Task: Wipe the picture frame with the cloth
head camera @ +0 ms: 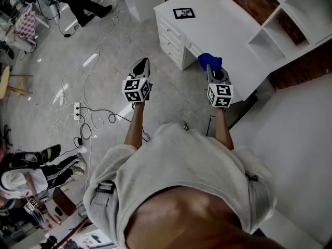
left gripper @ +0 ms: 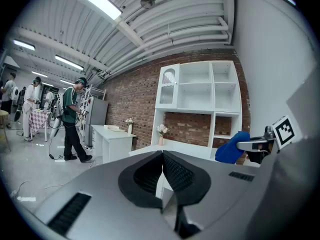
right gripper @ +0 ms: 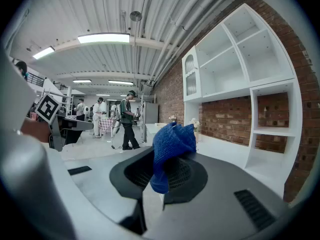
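Cloth (head camera: 207, 60) is clamped in the right gripper (head camera: 212, 68), left gripper (head camera: 141, 68) pinched together empty; wiping unstarted, so next probably reach the far desk (head camera: 223, 22).

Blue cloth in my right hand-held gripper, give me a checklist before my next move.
1. Hold on the blue knitted cloth by the right hand-held gripper: ok, clamped between its jaws.
2. State of the left hand-held gripper: ok, shut with nothing in it.
3. Sight of the picture frame: not ok, none shows in any view.
4. Path to the white desk: ok, it lies just ahead of the right hand-held gripper.
5. Feet free of the floor cables: cannot tell, feet hidden.
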`<state>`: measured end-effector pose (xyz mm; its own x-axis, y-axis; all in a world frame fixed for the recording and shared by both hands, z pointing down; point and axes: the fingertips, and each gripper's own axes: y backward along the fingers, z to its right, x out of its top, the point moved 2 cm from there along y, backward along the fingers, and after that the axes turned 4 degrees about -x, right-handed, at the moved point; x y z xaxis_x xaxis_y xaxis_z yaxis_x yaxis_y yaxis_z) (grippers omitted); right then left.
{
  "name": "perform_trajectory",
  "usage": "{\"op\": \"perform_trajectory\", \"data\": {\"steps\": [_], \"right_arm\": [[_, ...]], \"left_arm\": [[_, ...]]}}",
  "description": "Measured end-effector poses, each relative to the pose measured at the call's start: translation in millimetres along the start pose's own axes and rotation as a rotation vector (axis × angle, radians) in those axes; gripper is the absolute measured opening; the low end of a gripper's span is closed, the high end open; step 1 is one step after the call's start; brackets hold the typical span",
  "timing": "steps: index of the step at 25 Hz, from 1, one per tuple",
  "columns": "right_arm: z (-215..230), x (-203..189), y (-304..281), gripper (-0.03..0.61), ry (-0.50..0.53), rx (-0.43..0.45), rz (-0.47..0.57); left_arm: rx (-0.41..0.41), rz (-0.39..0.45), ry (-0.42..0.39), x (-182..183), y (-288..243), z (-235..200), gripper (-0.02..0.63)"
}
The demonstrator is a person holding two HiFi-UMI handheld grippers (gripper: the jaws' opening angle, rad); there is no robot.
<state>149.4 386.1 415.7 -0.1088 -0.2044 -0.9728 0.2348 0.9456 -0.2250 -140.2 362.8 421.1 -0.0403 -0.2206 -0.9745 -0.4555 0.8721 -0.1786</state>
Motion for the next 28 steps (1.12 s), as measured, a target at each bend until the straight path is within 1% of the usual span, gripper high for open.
{"op": "perform_trajectory", "data": {"steps": [9,14,22,28], "right_arm": [[11.0,-3.7,-14.2,0.055,-0.008,0.002,0.006],[10.0,-1.1,-9.4,0.055,-0.02,0.017,0.015],[23.7,-9.1,-17.6,0.055,-0.021,0.038,0.001],[39.5,-11.1,-31.8,0.055,-0.035,0.058,0.002]], "left_arm": [[0.006,0.009,0.005,-1.5,-13.9,-0.7,0.017],[0.009,0.009,0.007,1.2,-12.0,2.4,0.017],[0.018,-0.003,0.014,-4.5,-24.4,15.2,0.017],[0.024,-0.019,0.011,-5.6,-43.6,25.2,0.017]]}}
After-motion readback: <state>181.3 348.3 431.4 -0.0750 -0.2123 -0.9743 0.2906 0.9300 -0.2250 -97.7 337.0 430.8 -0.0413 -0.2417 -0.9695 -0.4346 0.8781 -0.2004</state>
